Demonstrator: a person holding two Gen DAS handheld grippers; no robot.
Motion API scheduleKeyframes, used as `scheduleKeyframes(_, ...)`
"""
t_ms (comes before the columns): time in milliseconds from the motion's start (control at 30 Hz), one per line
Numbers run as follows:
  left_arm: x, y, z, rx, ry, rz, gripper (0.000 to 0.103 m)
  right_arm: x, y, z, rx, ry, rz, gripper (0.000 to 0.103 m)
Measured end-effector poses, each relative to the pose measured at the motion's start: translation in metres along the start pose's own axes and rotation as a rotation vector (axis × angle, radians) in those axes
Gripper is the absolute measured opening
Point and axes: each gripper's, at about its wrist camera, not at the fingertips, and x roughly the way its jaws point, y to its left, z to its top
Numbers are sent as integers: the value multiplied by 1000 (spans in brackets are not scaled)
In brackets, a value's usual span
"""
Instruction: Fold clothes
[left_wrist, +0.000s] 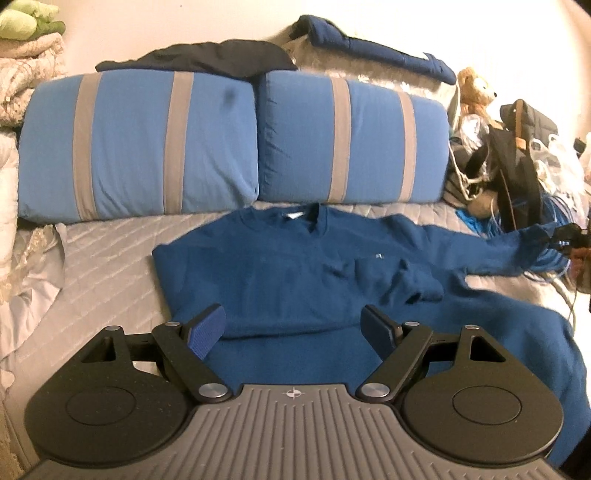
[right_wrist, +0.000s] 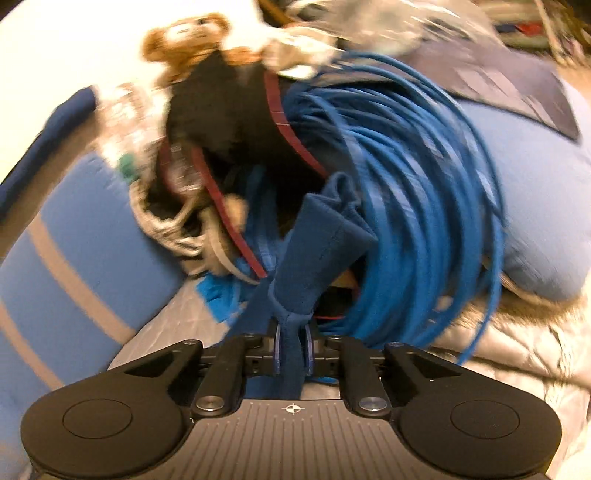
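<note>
A dark blue sweater (left_wrist: 280, 273) lies flat on the grey quilted bed (left_wrist: 110, 273), collar toward the pillows. Its left side is folded in, and its right sleeve (left_wrist: 491, 247) stretches out to the right. My left gripper (left_wrist: 293, 328) is open and empty, just above the sweater's lower hem. My right gripper (right_wrist: 293, 350) is shut on the sleeve cuff (right_wrist: 325, 236) and holds it up in front of a coil of blue cable (right_wrist: 413, 192). In the left wrist view the right gripper (left_wrist: 567, 234) shows dark at the sleeve's far end.
Two blue pillows with grey stripes (left_wrist: 236, 140) lie across the head of the bed. A teddy bear (left_wrist: 476, 92), black bags (left_wrist: 517, 155) and the cable coil crowd the right side. Folded blankets (left_wrist: 26, 77) sit at far left. A light blue pillow (right_wrist: 535, 206) lies behind the coil.
</note>
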Motion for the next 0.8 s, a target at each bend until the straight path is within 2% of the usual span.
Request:
scheduleKeyframes(167, 4, -9, 12, -16, -22, -22, 81, -13, 38, -3, -119, 12, 77, 14)
scheduleKeyframes(367, 15, -20, 18, -47, -25, -63, 81, -20, 79, -14, -181, 65, 176, 13)
scheduleKeyframes(633, 35, -28, 32, -111, -8, -143, 81, -19, 135, -35, -258, 143, 281, 13)
scheduleKeyframes(800, 53, -27, 41, -162, 36, -174, 81, -22, 173, -53, -338, 187, 345, 12)
